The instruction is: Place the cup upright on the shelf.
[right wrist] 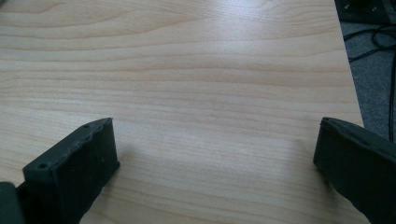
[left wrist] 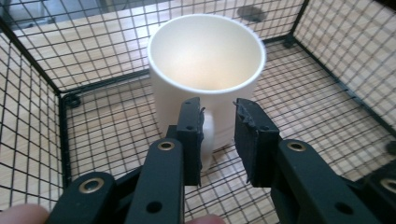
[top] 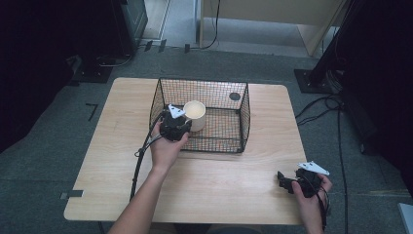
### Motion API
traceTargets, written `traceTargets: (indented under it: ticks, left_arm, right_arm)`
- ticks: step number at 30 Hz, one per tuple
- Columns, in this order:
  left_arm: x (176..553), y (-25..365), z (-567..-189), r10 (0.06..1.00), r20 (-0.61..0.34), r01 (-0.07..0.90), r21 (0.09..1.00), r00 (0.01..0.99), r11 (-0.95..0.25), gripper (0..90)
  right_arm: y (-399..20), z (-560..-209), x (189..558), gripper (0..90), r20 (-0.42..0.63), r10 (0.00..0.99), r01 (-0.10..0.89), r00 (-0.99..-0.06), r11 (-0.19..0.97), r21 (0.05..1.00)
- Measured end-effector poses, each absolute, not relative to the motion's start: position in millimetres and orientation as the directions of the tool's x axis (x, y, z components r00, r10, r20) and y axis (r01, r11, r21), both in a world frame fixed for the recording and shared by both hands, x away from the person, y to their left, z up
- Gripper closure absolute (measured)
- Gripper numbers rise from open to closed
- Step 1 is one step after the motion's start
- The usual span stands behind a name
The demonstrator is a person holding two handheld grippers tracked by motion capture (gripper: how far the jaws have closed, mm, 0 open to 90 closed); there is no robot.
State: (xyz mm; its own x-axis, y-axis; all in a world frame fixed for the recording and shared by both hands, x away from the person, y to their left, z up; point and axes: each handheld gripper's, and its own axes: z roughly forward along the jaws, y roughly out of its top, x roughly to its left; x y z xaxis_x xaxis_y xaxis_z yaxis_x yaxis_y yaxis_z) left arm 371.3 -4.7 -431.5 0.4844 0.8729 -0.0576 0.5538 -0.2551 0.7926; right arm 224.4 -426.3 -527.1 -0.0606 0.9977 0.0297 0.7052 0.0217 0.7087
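Left gripper [left wrist: 218, 140]: jaws straddling mug [left wrist: 205, 70] handle in basket [top: 243, 117], apparently for gripping. Right gripper [right wrist: 215, 163]: idling spread-jawed, near right.

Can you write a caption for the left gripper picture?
Left gripper straddles the handle of a white mug inside a wire basket.

A cream-white mug [left wrist: 205, 74], plain with no pattern, paler inside. A black wire basket [top: 246, 117] forming a fine square grid. A light wood table [top: 229, 185] with wavy brown grain lines. Both grippers, left [left wrist: 218, 140] and right [right wrist: 212, 154], are matte black; the left has brass-coloured rivets. A grey speckled carpet [top: 53, 141] surrounds the table.
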Motion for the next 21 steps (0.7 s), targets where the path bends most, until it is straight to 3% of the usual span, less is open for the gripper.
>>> traceTargets:
  ticks: [6, 17, 21]
  left_arm:
    - [359.5, -0.8, -418.0, 0.864, -0.078, 0.516, 0.827, 0.498, -0.223, 60.7]
    - [331.4, 10.7, -398.2, 0.844, -0.097, 0.485, 0.850, 0.527, -0.205, 15.7]
    - [322.4, 11.9, -396.8, 0.833, -0.086, 0.481, 0.847, 0.547, -0.228, 6.9]
  right_arm:
    - [-426.3, -527.1, 224.4, 0.0, 0.029, 0.998, 0.705, -0.061, 0.022, 0.709]
    - [-426.3, -527.0, 224.4, 0.0, 0.029, 0.998, 0.706, -0.060, 0.022, 0.708]
    - [-426.2, -527.0, 224.4, 0.0, 0.030, 0.998, 0.706, -0.060, 0.021, 0.708]
